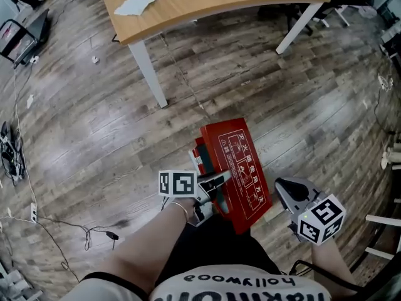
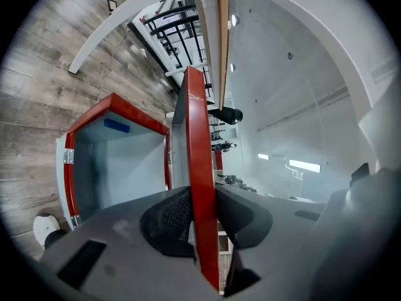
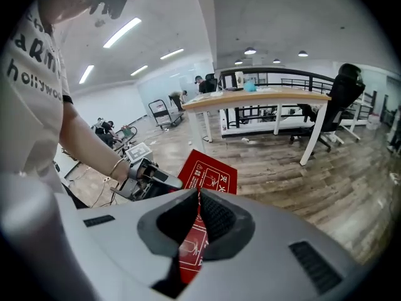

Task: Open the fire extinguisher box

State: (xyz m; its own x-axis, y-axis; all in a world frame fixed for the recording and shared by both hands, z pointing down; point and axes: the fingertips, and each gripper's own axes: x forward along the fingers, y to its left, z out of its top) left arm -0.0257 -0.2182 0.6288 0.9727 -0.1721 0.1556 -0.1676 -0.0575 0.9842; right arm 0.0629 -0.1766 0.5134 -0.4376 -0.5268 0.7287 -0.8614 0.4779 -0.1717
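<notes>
The fire extinguisher box's red lid (image 1: 241, 168), printed with white instructions, is tilted up off the box body (image 1: 199, 157) on the wooden floor. My left gripper (image 1: 219, 187) is shut on the lid's near left edge. In the left gripper view the lid's red edge (image 2: 195, 137) runs upright between the pads of the left gripper (image 2: 200, 199), and the box's pale inside (image 2: 116, 162) shows at the left. My right gripper (image 1: 283, 187) hangs right of the lid, apart from it. The right gripper (image 3: 199, 196) is shut on nothing, with the lid (image 3: 210, 171) beyond it.
A wooden table (image 1: 207, 2) on white legs stands ahead, with crumpled paper (image 1: 135, 5) on it. Cables (image 1: 62, 227) trail over the floor at the left. An office chair (image 3: 344, 93) and a railing stand beyond the table. The person's legs are right behind the box.
</notes>
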